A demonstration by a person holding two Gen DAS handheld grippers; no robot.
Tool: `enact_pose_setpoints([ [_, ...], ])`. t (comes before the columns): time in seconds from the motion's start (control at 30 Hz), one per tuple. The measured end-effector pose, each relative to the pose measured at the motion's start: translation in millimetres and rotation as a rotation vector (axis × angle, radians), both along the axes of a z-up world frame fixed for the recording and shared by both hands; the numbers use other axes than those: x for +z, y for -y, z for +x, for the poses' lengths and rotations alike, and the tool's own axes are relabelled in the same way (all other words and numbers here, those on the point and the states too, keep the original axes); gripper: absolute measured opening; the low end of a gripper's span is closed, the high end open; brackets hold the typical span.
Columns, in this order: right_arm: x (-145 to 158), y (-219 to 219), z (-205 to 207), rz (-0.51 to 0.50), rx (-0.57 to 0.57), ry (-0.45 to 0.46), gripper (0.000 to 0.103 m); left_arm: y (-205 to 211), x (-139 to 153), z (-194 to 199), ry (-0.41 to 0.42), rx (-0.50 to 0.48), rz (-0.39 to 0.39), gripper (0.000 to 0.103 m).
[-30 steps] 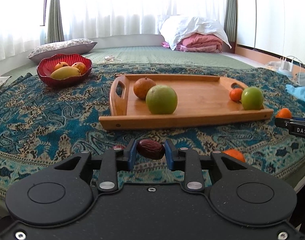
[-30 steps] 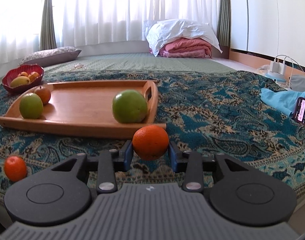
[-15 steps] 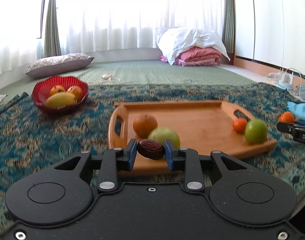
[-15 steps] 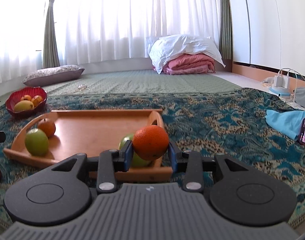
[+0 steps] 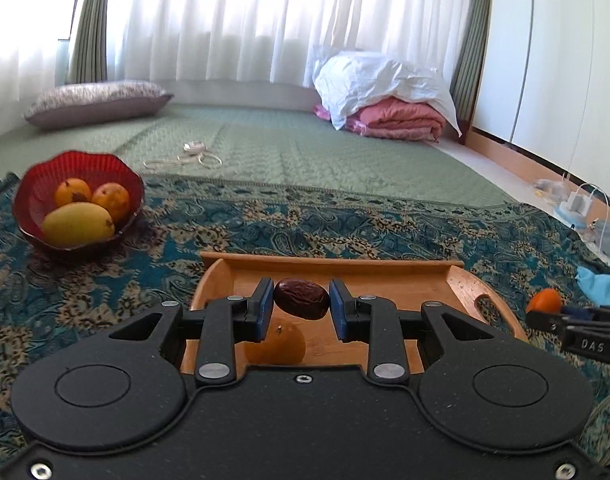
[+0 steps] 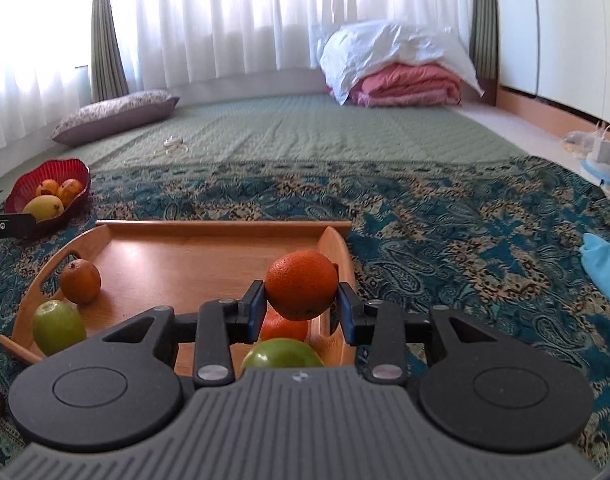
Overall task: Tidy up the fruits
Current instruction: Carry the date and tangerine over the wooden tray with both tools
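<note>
The left gripper [image 5: 302, 303] was clamped on a dark brown date [image 5: 302, 298], held above the near left part of the wooden tray [image 5: 333, 264]. The right gripper [image 6: 301, 307] pinched an orange [image 6: 301, 284] over the tray's right end, where another orange [image 6: 283, 327] and a green fruit [image 6: 281, 354], perhaps a guava, lay below. A red bowl [image 5: 33, 184] holding a mango [image 5: 78, 224] sat well apart on the patterned cloth [image 5: 265, 220].
</note>
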State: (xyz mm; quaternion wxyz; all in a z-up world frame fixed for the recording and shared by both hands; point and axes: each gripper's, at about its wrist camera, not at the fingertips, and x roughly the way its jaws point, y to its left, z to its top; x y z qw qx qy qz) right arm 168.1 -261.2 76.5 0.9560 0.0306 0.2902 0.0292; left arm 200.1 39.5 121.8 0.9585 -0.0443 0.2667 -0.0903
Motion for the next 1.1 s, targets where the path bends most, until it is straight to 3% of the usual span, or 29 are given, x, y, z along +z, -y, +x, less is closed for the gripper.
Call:
enact_pose_setpoints([
  [0.2, -9.0, 4.5, 49.7, 0.054, 0.008, -0.130, 0.042, -5.2, -21.3, 60.7, -0.143, 0.018, -0.037, 0.028],
  [0.53, -23.6, -1.7, 82.4, 0.029, -0.013, -0.206, 0.042, -8.0, -53.4, 115.6, -0.274, 0.060, 0.000, 0.028],
  [1.1, -36.1, -2.1, 92.5, 0.041, -0.012, -0.258, 0.043, 8.3, -75.1, 133.4, -0.330, 0.058, 0.072, 0.028],
])
